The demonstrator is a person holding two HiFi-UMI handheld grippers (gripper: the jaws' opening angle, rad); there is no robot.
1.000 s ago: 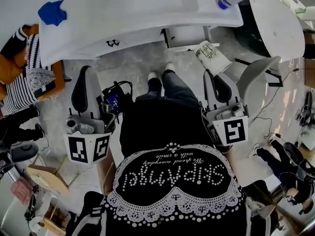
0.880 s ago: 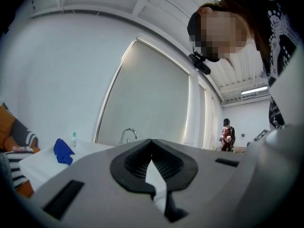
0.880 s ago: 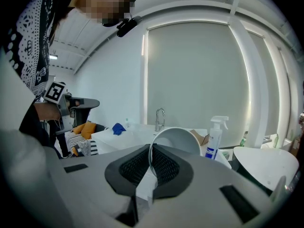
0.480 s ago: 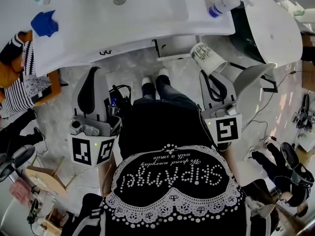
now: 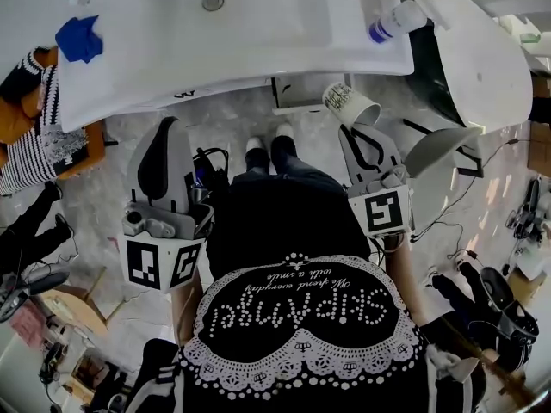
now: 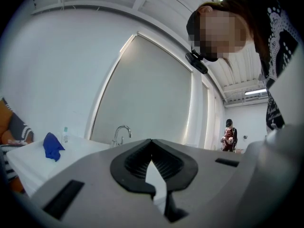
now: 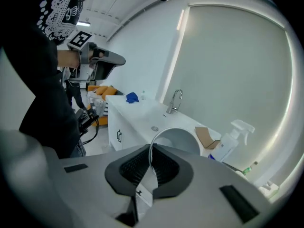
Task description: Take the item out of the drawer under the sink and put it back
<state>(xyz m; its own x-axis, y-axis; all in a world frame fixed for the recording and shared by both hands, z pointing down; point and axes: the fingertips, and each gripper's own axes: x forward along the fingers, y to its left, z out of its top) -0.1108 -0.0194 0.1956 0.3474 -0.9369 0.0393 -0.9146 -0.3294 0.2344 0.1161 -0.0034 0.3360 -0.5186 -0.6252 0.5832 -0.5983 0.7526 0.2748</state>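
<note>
Head view first: we're looking down on a white sink counter [image 5: 258,54] across the top of the frame, with a blue cloth [image 5: 79,40] at its upper left and a spray bottle [image 5: 392,22] at its upper right. The left gripper [image 5: 168,126] sits left of centre, pointing up-frame at the cabinet front and not touching anything. The right gripper [image 5: 351,132] is right of centre with the paper cup [image 5: 350,103] at its tip. The cup is tilted, in the air just below the counter's front edge. It's right beside what looks to us like the pulled-out drawer [image 5: 297,93].

Left gripper view: the fingertips meet and there's nothing between them, so we'd call it closed and empty. Past them, at lower left, we see the cloth and a faucet [image 6: 122,132]. There's a person [image 6: 229,136] far back on the right.

Right gripper view: the pads are pinched on the thin white wall of the cup, its rim curving up out of the jaws and the open mouth facing us. Behind it the counter runs from centre to upper left, with the spray bottle on the right and the other gripper at upper left.
</note>
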